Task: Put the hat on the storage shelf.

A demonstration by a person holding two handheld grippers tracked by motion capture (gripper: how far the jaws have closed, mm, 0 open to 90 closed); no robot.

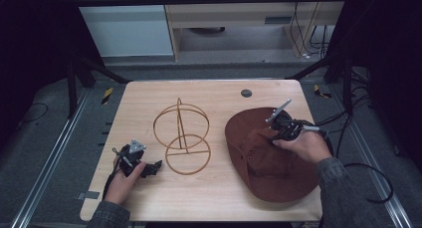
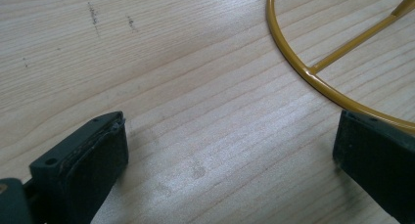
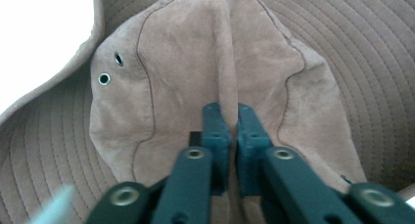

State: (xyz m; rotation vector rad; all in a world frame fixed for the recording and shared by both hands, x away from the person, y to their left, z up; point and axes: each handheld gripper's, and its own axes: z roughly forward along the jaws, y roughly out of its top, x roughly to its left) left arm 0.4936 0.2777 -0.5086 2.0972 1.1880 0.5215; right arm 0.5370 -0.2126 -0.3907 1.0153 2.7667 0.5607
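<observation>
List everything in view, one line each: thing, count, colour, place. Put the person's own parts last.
table: one, light wood, centre of the high view.
wire stand: one, gold, made of rings on an upright post, middle of the table.
hat: one, brown, wide-brimmed, right part of the table, brim reaching the near edge.
cap: one, dark, round, set in the table near its far edge.
cables: several, dark, on the floor beyond the table at right.
left gripper: one, black, jaws apart over bare wood beside the stand's base ring.
right gripper: one, black, jaws pinching a fold of the hat's crown.
</observation>
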